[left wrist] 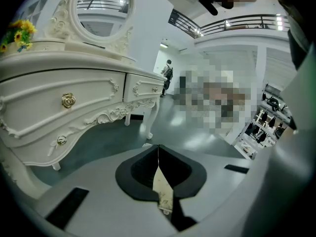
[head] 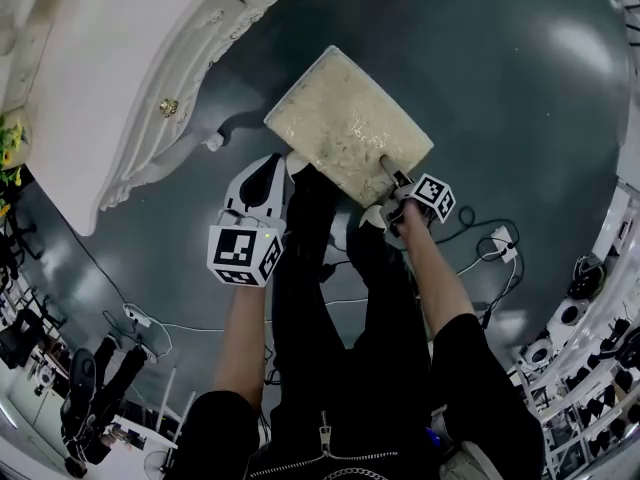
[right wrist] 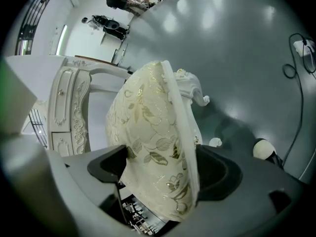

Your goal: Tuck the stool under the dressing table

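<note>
The stool [head: 350, 123] with its cream floral cushion stands on the dark floor, just right of the white carved dressing table [head: 110, 88]. My right gripper [head: 397, 194] is at the seat's near right corner. In the right gripper view the seat [right wrist: 148, 132] fills the gap between the two dark pads, so the right gripper [right wrist: 158, 169] is shut on it. My left gripper [head: 286, 164] is at the seat's near left corner. In the left gripper view its tips meet, so the left gripper [left wrist: 158, 149] is shut. A sliver of cushion [left wrist: 163, 191] shows through the gap behind the tips. The dressing table [left wrist: 74, 102] rises ahead on the left.
Cables and a power strip [head: 503, 243] lie on the floor at the right. Shelves of goods [head: 570, 398] line the lower right. The person's legs [head: 330, 268] stand right behind the stool. An oval mirror [left wrist: 101, 6] tops the table, with yellow flowers [left wrist: 19, 31] beside it.
</note>
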`<state>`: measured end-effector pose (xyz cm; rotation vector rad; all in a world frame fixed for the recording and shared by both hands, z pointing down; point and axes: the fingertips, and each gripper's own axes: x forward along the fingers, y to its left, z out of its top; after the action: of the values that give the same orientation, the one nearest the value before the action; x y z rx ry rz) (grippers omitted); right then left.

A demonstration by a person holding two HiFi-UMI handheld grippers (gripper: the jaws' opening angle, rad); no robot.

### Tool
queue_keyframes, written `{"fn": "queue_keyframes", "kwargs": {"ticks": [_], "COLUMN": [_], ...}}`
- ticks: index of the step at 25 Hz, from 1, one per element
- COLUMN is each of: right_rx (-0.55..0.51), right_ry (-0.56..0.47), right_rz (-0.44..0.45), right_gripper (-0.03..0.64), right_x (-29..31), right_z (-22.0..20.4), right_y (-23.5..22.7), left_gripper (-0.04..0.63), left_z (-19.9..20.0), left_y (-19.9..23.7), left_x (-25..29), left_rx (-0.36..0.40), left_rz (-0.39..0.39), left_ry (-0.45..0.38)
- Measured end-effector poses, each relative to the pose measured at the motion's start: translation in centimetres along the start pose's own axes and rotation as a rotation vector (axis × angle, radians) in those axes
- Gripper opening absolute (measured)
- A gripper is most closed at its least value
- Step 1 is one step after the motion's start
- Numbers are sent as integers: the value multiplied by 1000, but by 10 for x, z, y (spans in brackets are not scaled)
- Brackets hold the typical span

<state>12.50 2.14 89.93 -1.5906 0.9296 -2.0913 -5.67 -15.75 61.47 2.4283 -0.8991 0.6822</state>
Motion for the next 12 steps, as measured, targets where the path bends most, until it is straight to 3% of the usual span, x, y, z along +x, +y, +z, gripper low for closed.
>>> {"fn": "queue_keyframes", "kwargs": {"ticks": [12], "right_rx": [-31], "right_ry": [5], "right_rz": [82], "right_gripper": [394], "right_x": [41], "right_z": [8], "right_y": [51], "left_gripper": [21], "left_z": [3], "left_y": [30], "left_x": [-5], "left_rx": [2], "left_rz": [44], "left_ry": [-38]}}
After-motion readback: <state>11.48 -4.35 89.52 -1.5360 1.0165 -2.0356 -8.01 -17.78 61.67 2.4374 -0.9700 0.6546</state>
